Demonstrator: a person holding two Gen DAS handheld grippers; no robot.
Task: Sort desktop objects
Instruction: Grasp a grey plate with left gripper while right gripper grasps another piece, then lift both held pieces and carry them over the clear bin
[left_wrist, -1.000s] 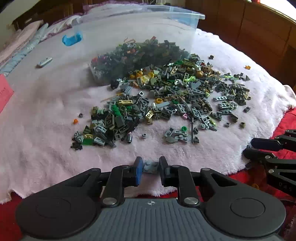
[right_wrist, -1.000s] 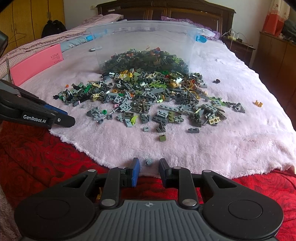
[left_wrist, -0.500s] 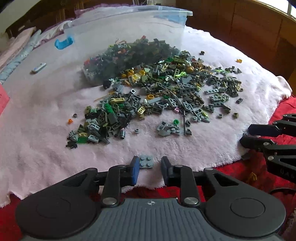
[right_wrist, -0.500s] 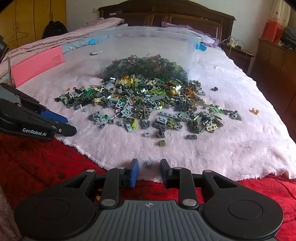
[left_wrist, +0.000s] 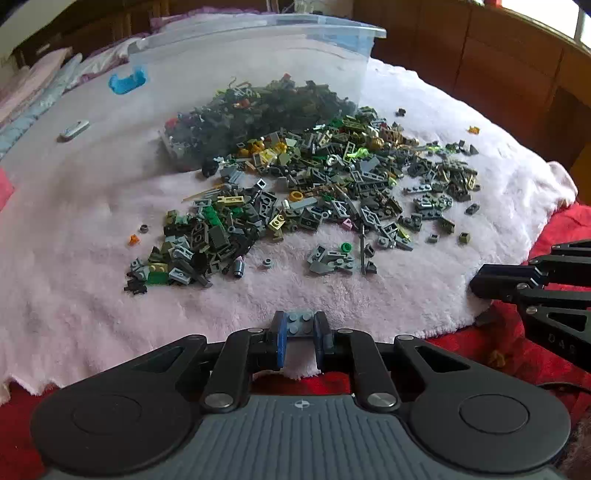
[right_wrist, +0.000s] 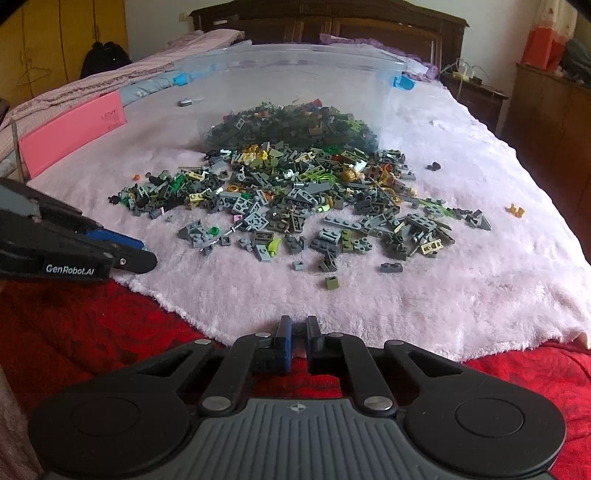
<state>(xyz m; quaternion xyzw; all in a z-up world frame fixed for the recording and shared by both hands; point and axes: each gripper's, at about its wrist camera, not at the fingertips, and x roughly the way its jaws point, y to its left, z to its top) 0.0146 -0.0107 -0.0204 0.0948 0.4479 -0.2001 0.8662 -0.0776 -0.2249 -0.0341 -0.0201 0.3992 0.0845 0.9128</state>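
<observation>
Pink fleece blanket (left_wrist: 74, 295) covers the bed so bricks stay put. At twelve o'clock the tipped clear bin (left_wrist: 258, 55) spills its brick pile (left_wrist: 295, 184). My left gripper (left_wrist: 300, 325) is closing on a grey stud plate (left_wrist: 300, 322); my right gripper (right_wrist: 298, 332), at three o'clock, has jaws pressed together, perhaps pinching something tiny.
</observation>
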